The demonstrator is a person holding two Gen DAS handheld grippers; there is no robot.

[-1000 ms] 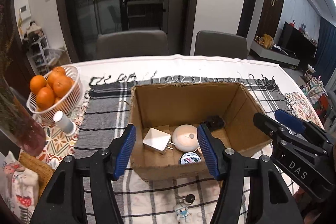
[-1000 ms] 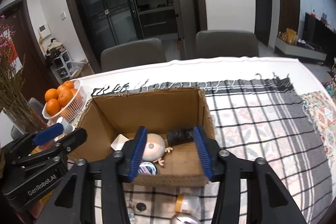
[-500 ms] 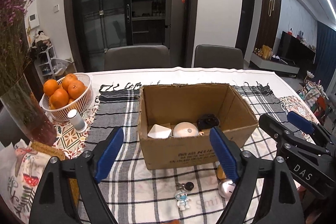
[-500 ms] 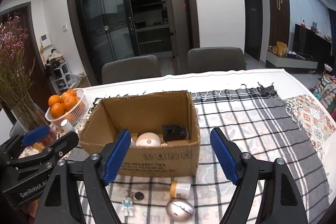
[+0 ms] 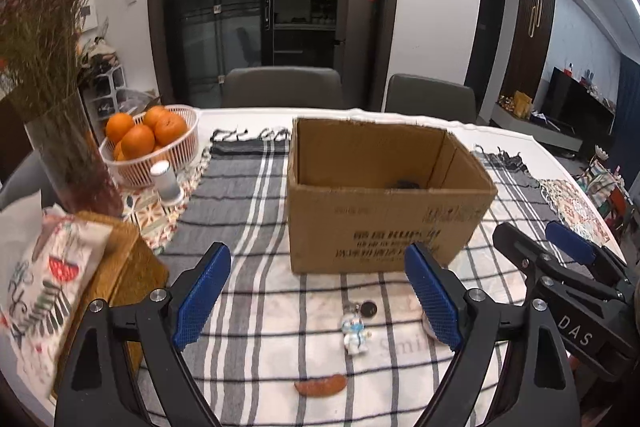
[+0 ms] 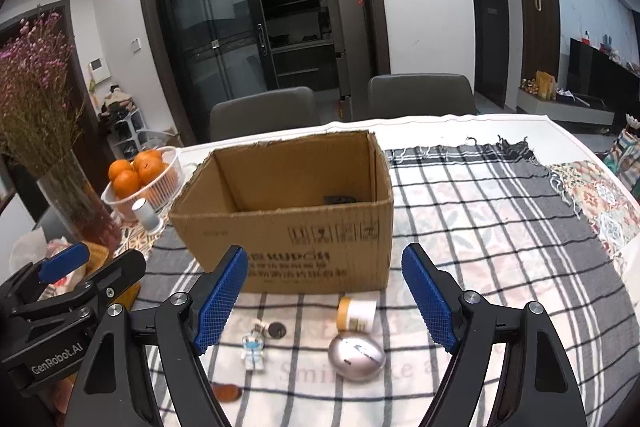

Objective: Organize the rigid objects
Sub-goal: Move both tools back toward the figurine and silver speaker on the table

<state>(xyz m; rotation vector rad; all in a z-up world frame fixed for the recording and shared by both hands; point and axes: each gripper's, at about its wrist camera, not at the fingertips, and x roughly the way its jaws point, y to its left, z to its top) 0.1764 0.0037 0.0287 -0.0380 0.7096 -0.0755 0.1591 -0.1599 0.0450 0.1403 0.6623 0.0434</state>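
The cardboard box (image 6: 296, 227) front wall hides its contents, leaving only a dark object's (image 6: 340, 199) top, unidentifiable.

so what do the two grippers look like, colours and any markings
Both are matte black, with angular arms and silver bolts at the joints. Each finger ends in a blue pad with a fine grid texture. The left gripper bears white "GenRobot.AI" lettering, seen from the right wrist view; the right gripper bears "DAS". No cables or sleeves show.
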